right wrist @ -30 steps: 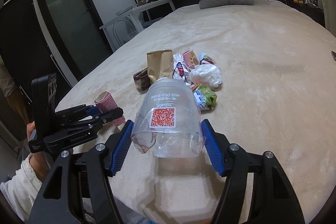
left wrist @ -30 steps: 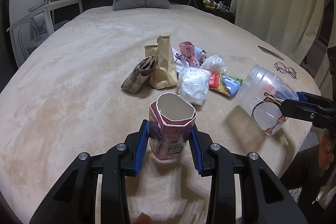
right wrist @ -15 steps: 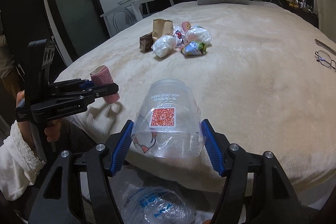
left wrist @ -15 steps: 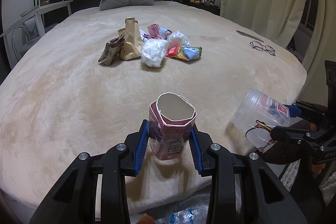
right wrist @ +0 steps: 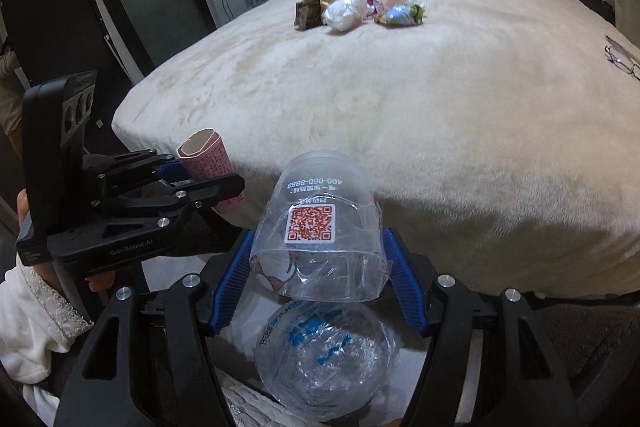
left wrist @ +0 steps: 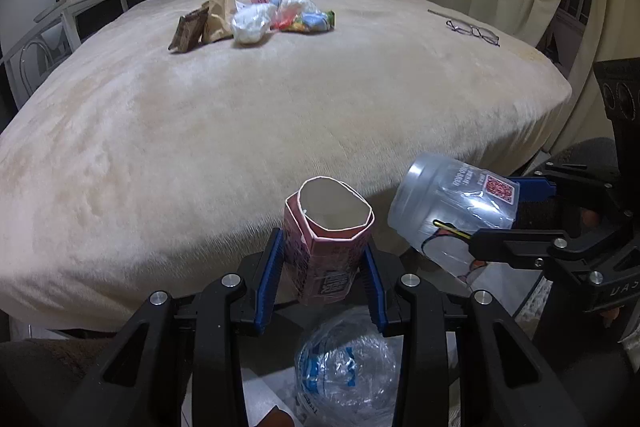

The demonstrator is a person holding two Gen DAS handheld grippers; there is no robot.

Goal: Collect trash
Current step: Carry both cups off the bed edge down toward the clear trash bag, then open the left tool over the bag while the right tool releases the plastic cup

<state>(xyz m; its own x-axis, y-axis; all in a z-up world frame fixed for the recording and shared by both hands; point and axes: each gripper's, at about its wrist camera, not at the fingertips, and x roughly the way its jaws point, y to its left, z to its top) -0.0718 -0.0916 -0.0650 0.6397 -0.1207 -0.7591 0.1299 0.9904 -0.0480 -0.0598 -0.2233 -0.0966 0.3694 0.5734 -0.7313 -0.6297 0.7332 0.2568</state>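
Both loads off the near edge of the bed (left wrist: 280, 115) now, left gripper (left wrist: 322, 277) fingers clamped on pink paper cup (left wrist: 328, 239), right gripper (right wrist: 320, 267) fingers squeezing clear plastic cup (right wrist: 316, 223), crinkled bag (right wrist: 326, 355) directly beneath, right closer.

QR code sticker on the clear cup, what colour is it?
Red-orange on white; the QR code sticker on the clear cup shows best in the right wrist view.

Near half of bed (left wrist: 248, 131) bare, free to cross; trash pile (left wrist: 256, 17) far-centre, glasses (left wrist: 474, 31) far right block.
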